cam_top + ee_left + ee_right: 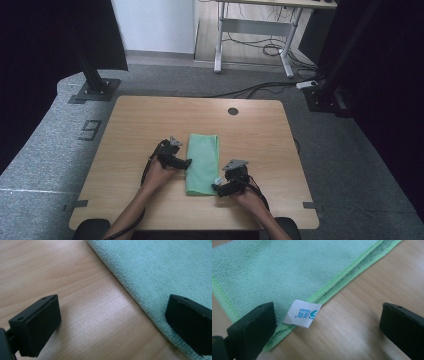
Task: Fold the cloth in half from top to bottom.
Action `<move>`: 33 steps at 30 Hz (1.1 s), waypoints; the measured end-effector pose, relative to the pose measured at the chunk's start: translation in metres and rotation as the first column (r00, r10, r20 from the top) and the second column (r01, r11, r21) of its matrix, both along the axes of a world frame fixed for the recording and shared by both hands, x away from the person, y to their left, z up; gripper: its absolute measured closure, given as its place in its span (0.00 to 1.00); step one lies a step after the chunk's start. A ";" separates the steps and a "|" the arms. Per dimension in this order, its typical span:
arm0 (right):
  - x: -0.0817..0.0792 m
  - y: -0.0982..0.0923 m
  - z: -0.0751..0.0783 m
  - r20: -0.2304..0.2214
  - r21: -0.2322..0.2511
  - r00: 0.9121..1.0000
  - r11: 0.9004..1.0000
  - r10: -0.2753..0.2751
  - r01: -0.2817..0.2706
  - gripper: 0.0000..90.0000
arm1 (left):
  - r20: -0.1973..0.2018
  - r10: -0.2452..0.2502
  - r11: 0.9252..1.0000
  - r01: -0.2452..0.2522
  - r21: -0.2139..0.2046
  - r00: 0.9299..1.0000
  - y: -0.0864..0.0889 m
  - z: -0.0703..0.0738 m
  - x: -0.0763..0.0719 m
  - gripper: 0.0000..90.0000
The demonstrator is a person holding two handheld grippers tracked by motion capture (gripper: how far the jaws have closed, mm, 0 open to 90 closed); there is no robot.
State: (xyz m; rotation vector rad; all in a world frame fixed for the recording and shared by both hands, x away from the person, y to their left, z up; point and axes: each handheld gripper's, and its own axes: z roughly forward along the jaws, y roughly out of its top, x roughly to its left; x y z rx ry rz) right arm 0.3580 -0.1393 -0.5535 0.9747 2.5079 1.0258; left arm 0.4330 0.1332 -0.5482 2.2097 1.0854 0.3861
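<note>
Two claws flank a folded green microfibre cloth (203, 163) that lies flat near the middle of the light wooden tabletop (250, 130), and their placing looks like the set-up for a further fold or a lift by the edges. The left claw (187, 163) sits at the cloth's left long edge about halfway along; in the left gripper view its jaws stand wide apart with nothing between them, one over bare wood (82, 315) and the other over the terry pile (160, 267), so the folded edge runs between them, ready to be pinched. The right claw (216, 188) is at the cloth's near right corner, also wide open and holding nothing; in the right gripper view its jaws straddle the corner where the stitched bright-green hems (342, 277) of the layers lie stacked, and a small white care label with blue print (302, 313) sticks out from that hem between the jaws. Coming at a corner and an edge, rather than from above the middle, suits a thin limp thing that can only be picked up where a jaw can slide under it. The cloth is a narrow rectangle: its long axis runs away from the person toward the table's far side, its short ends near and far, with the labelled corner pointing back toward the right hand (250, 197).
</note>
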 end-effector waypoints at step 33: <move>0.065 0.012 0.029 -0.054 0.052 0.998 0.998 -0.017 0.019 0.18 | 0.007 -0.036 0.999 0.036 -0.005 0.999 0.008 -0.001 -0.023 0.00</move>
